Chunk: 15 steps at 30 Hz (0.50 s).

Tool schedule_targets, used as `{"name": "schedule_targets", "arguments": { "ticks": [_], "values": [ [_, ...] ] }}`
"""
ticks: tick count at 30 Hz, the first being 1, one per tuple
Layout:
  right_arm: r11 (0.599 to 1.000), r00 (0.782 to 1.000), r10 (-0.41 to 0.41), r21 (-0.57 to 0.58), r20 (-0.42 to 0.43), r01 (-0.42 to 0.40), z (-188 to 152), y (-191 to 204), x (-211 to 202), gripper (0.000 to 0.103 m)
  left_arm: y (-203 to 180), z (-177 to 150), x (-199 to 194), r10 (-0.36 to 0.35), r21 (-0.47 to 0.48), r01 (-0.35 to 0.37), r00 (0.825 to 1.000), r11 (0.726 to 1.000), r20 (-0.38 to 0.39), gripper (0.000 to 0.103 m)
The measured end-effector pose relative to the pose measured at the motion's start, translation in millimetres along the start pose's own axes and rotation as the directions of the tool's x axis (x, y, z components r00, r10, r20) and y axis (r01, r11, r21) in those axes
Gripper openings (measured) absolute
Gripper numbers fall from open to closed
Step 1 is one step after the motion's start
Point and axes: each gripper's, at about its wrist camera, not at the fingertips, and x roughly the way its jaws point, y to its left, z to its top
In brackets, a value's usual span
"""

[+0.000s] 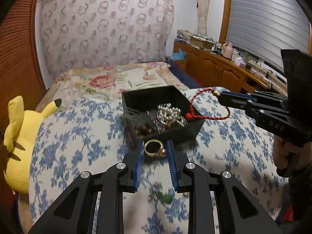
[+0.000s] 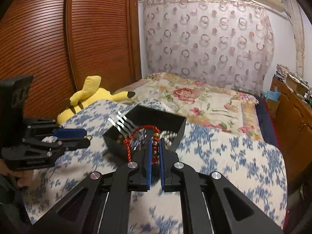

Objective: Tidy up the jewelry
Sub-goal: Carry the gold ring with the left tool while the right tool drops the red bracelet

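Jewelry was going into the black box (image 1: 154,97): my left claw (image 1: 155,148) pinched a gold ring (image 1: 154,148), my right claw (image 2: 155,150) a red cord bracelet (image 2: 156,136); next, I needed to drop both in.

Faint raised letters on the side of the right claw (image 1: 219,97), too blurry to read, no other words anywhere

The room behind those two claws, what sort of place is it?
Most likely a home bedroom. The work is done on a bed with a blue floral cover, a yellow plush toy lies by a slatted wooden wardrobe, and a cluttered wooden sideboard runs under a shuttered window.
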Motion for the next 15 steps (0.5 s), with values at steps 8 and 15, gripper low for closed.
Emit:
{"name": "schedule_targets", "arguments": {
  "ticks": [8, 15],
  "values": [
    [0.999, 0.999, 0.048, 0.011, -0.004, -0.048, 11, -10, 34, 0.008, 3, 25, 23, 0.017, 0.001, -0.017, 1.000, 1.000, -0.013, 0.022],
    [0.997, 0.997, 0.075, 0.028, -0.032, -0.074, 3, -13, 50, 0.009, 4, 38, 39, 0.025, 0.008, -0.025, 0.999, 1.000, -0.027, 0.022]
  ]
}}
